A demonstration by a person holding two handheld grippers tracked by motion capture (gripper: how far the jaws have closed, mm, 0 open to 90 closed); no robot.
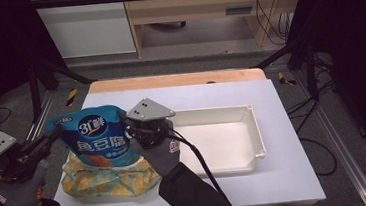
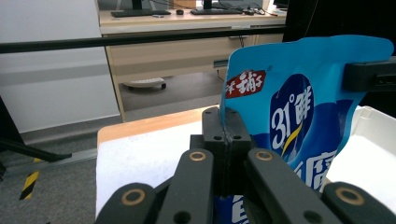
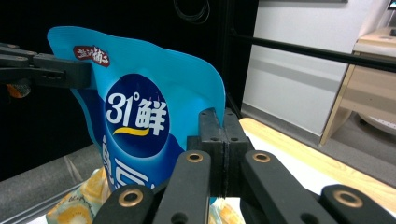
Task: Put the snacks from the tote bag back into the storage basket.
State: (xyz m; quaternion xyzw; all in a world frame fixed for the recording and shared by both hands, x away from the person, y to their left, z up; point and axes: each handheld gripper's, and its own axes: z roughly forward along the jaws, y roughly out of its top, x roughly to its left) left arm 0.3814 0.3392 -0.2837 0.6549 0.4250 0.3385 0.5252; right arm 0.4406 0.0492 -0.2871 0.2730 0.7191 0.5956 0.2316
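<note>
Your left tongs (image 1: pixel 53 135) and right tongs (image 1: pixel 128 119) are black, brass-ringed at the pivots, topped by grey triangular plates; you wear grey gloves and dark sleeves.

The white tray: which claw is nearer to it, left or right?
Right. The right claw grips the blue bag right beside the tray; the left claw grips the bag's far edge.

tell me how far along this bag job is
Done: both grippers have pinched the blue bag, the left gripper on one edge and the right gripper on the other, holding it upright above the yellow packet. Left, probably: moving bags into the white tray, which holds nothing yet.
</note>
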